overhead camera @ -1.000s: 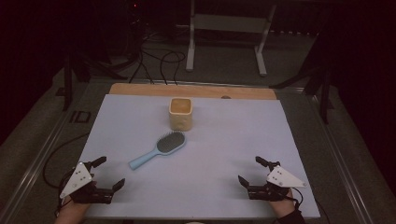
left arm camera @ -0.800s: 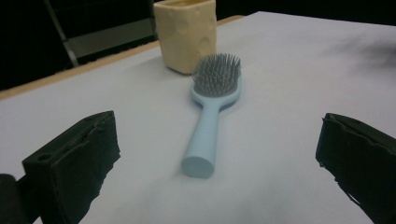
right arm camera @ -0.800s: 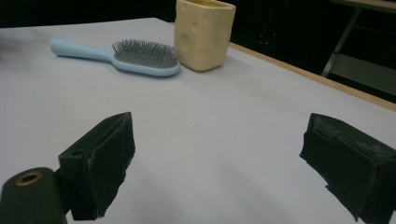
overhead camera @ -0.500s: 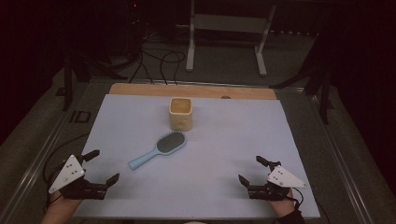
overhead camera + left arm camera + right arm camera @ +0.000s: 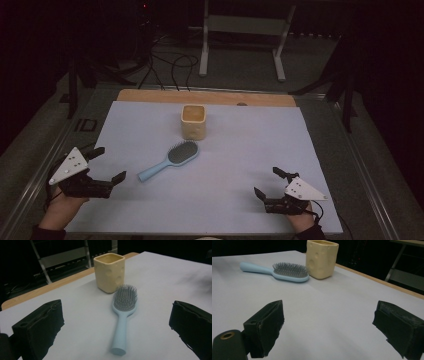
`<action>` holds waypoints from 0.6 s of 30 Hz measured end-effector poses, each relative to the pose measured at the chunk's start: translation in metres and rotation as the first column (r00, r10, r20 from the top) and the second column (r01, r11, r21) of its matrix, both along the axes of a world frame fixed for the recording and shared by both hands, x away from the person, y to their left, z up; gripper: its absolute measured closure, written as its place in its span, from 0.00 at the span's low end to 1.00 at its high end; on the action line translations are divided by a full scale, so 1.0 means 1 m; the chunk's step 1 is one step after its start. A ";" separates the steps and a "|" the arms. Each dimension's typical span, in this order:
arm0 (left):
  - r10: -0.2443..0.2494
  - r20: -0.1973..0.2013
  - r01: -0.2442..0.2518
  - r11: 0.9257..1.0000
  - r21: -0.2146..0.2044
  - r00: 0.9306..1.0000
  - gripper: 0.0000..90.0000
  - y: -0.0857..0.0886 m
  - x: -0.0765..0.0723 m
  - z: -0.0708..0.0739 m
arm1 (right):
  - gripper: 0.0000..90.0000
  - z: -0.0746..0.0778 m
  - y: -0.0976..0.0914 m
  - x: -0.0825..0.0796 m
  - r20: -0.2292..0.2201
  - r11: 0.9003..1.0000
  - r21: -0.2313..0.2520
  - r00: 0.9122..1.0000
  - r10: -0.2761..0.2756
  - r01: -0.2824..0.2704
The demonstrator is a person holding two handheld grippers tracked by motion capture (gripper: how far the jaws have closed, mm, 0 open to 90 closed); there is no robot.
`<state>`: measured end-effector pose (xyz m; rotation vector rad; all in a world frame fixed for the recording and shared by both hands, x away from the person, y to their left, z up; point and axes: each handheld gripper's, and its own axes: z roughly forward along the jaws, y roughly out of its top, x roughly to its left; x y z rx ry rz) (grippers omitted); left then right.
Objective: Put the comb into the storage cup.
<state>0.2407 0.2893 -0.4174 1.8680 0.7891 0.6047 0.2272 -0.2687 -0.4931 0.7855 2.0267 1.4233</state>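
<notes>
The brush (image 5: 170, 159) is lying flat on the white mat (image 5: 240, 150), bristles up, just in front of the cup (image 5: 193, 121) and a little to its left. Its oval head is lying nearest the cup, close to the cup's front wall but apart from it as far as the left gripper view (image 5: 123, 315) shows. Its pale blue handle is pointing away from the cup, toward the person's left front corner of the mat.

The cup is standing upright near the back middle of the mat, a square, cream-yellow pot with shallow dimples on its walls (image 5: 110, 271). Its mouth is open; from the high view its inside is looking bare, though the gripper views are not showing down to its bottom (image 5: 322, 257).

The left gripper (image 5: 106, 165) is hovering well in front of the cup and to its left, near the mat's left edge, with the handle end of the brush just beyond its tips. Its jaws are standing wide apart and are holding nothing.

The right gripper (image 5: 270, 182) is sitting well in front of the cup and to its right, near the mat's front edge. Its jaws too are spread wide and gripping nothing.
</notes>
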 end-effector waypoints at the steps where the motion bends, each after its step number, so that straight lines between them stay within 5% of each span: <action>1: 0.005 0.000 -0.005 1.000 -0.010 1.000 0.00 0.000 0.001 0.000 | 0.10 0.000 0.000 0.000 0.000 1.000 0.000 1.000 0.000 0.000; 3: 0.000 -0.014 0.000 1.000 -0.024 1.000 0.00 0.000 0.005 0.001 | 0.10 0.000 0.000 0.000 0.001 1.000 0.001 1.000 0.003 -0.003; 18: -0.041 -0.044 0.044 0.998 0.050 0.998 0.02 -0.018 0.035 0.009 | 0.10 0.000 0.000 0.001 -0.005 1.000 0.003 1.000 0.010 -0.010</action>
